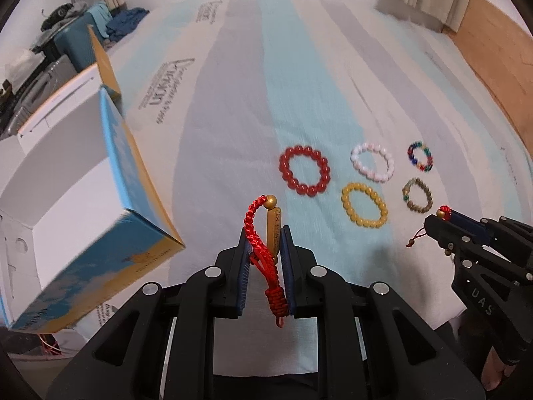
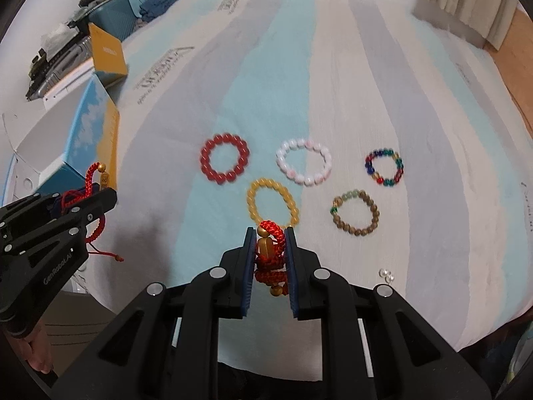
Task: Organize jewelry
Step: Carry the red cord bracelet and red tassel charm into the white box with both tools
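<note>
The left claw [image 1: 265, 233] pinched a red cord bracelet [image 1: 258, 230] above the bed [image 1: 233, 100]; the right claw [image 2: 269, 233] gripped another cord bracelet [image 2: 270, 250]. Five bead bracelets [image 2: 225, 162] lay beyond, beside an open box [image 1: 110, 180].

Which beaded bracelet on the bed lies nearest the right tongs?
The yellow bracelet: its near edge sits just past the right tongs tips. The red, white, multicolour and brown ones lie farther off.
</note>
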The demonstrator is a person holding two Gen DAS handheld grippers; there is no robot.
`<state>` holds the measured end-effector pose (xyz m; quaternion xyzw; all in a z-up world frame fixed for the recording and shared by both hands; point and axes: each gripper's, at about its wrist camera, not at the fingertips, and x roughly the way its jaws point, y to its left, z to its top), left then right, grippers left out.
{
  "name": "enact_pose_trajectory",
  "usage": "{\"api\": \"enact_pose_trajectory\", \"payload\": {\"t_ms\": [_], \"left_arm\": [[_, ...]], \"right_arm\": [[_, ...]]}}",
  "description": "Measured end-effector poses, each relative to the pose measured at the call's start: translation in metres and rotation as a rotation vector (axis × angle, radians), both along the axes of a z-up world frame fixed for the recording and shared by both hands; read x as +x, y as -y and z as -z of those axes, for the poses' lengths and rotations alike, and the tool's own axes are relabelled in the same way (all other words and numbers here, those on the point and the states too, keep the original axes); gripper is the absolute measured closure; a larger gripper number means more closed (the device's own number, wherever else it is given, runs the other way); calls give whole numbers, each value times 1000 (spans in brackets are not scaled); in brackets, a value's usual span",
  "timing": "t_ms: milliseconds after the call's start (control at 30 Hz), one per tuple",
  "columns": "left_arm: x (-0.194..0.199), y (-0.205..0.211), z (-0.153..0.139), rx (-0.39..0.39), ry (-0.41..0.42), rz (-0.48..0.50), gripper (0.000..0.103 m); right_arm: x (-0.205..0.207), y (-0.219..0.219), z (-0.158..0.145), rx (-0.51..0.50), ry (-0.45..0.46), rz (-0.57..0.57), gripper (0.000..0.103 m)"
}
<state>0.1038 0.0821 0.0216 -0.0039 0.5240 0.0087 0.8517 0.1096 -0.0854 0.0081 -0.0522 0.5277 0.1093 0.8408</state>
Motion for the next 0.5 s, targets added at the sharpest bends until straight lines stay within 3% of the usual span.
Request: {"api": "enact_pose_trajectory", "payload": {"t_ms": [500], "left_arm": [[-20, -78, -66, 1, 97, -100, 86]], "right_arm": [[0, -81, -65, 38, 115, -73, 87]]}}
